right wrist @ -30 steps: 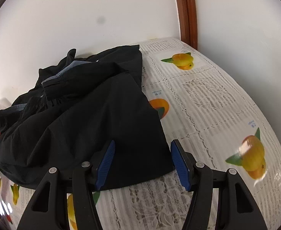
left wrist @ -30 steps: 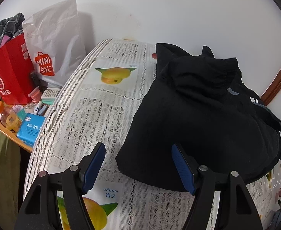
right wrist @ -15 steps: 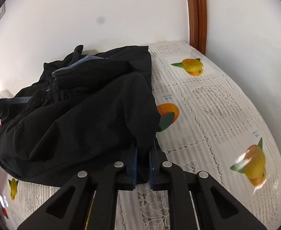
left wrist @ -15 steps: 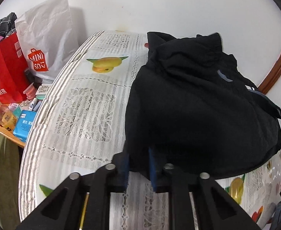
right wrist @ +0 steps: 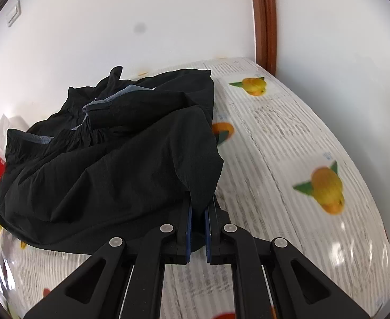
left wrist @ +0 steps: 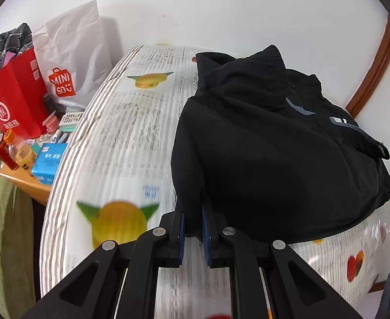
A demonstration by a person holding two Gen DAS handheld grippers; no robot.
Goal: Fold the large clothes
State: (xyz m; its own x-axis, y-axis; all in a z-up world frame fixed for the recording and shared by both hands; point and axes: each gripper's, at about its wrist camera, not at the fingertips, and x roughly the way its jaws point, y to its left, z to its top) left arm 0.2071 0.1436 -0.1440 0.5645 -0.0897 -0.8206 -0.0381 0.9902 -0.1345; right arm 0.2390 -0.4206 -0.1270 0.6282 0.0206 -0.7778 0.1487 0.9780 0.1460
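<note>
A large black garment (left wrist: 269, 143) with grey-blue trim lies bunched on a table under a white lace cloth printed with fruit (left wrist: 131, 133). My left gripper (left wrist: 194, 224) is shut on the garment's near left edge, with black fabric pinched between the blue pads. In the right wrist view the same black garment (right wrist: 109, 164) fills the left half, and my right gripper (right wrist: 198, 222) is shut on its near right corner, which is lifted off the tablecloth (right wrist: 288, 143).
A red paper bag (left wrist: 14, 98) and a white shopping bag (left wrist: 70, 58) stand left of the table on a low wooden surface with a bottle (left wrist: 19, 151) and a blue box (left wrist: 48, 162). A wooden door frame (right wrist: 264, 21) rises behind.
Both grippers went from open around the garment's near edge to shut on it. Both have since lifted and drawn the pinched fabric toward me.
</note>
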